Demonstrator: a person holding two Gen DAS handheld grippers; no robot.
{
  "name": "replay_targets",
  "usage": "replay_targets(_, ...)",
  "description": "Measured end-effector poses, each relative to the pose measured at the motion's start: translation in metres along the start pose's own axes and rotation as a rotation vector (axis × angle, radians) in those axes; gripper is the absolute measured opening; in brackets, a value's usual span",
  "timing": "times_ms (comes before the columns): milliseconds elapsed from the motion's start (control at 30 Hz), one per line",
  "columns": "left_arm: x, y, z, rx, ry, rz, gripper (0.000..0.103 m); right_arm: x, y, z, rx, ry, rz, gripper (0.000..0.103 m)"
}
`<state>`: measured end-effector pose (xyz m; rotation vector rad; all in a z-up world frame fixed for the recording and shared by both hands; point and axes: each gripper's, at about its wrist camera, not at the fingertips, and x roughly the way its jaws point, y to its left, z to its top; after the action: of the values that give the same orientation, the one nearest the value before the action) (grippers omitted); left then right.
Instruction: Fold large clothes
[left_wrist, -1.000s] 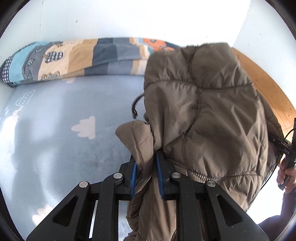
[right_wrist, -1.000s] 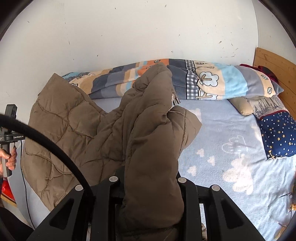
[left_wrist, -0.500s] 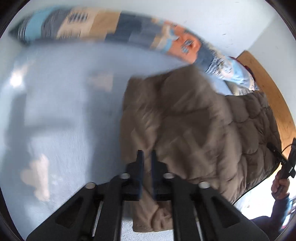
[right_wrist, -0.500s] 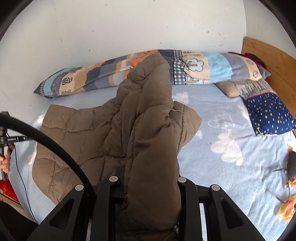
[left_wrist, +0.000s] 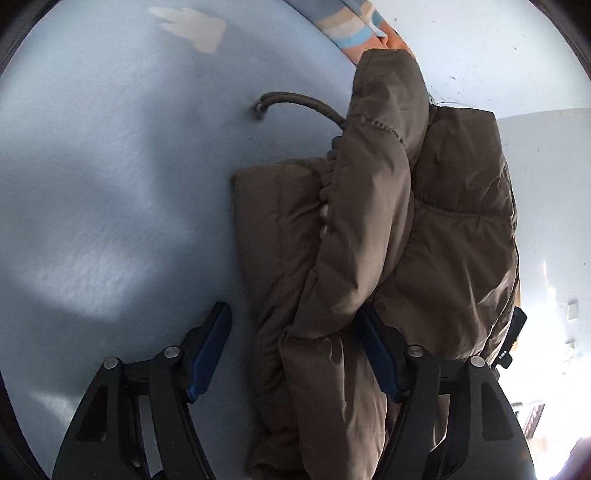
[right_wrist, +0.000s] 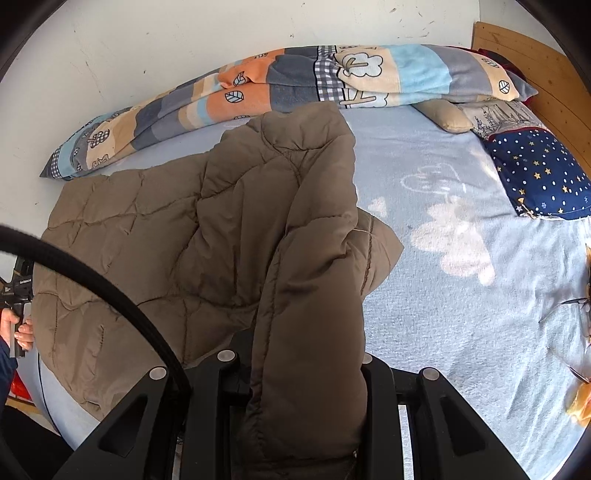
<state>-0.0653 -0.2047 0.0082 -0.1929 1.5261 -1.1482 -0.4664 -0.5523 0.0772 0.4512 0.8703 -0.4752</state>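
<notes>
The left tongs have just been opening. A second ago they pinched a fold of the brown puffy coat. Now their blue pads stand wide apart. The coat still lies between them, but the left pad does not touch it. It looks like the coat leans on the right pad without being squeezed. So the left tongs have let go. The view has also tipped down toward the bed, and the coat's left side now rests flat on it.

The right tongs stay narrow, clamped on a thick bunch of the coat. That bunch is still lifted above the bed, and the rest drapes down from it.

This looks like the coat being laid out on the bed, which is an early step. No neat fold is made yet. The right side probably still needs to be put down too.

Now a count. There is one coat, spread over the left part of the blue bed with white cloud shapes. One dark cord pokes out from the coat. There is one long patchwork blanket roll by the wall. There are two pillows: a plain tan one and one that is part dark blue with stars. There are two tongs. At the left edge, one hand holds the other handle. At the right edge lie a few small things, too squashed to tell.
</notes>
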Motion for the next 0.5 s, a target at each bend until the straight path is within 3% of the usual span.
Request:
replay_targets(67, 0.004, -0.010, 0.005, 0.008, 0.026, -0.006, 0.050, 0.009, -0.006, -0.001, 0.004, 0.023, 0.007, 0.029)
replay_targets(233, 0.004, -0.058, 0.006, 0.132, 0.025, 0.166, 0.029, 0.018, -0.008, -0.002, -0.021, 0.043, -0.002, 0.029)
replay_targets(400, -0.016, -0.106, -0.016, 0.249, -0.043, 0.266, 0.023, 0.009, -0.002, -0.005, -0.060, 0.016, -0.008, 0.029)
replay_targets(500, -0.030, -0.127, -0.033, 0.288, -0.067, 0.268, 0.023, -0.008, 0.001, -0.009, -0.079, -0.012, 0.004, 0.029)
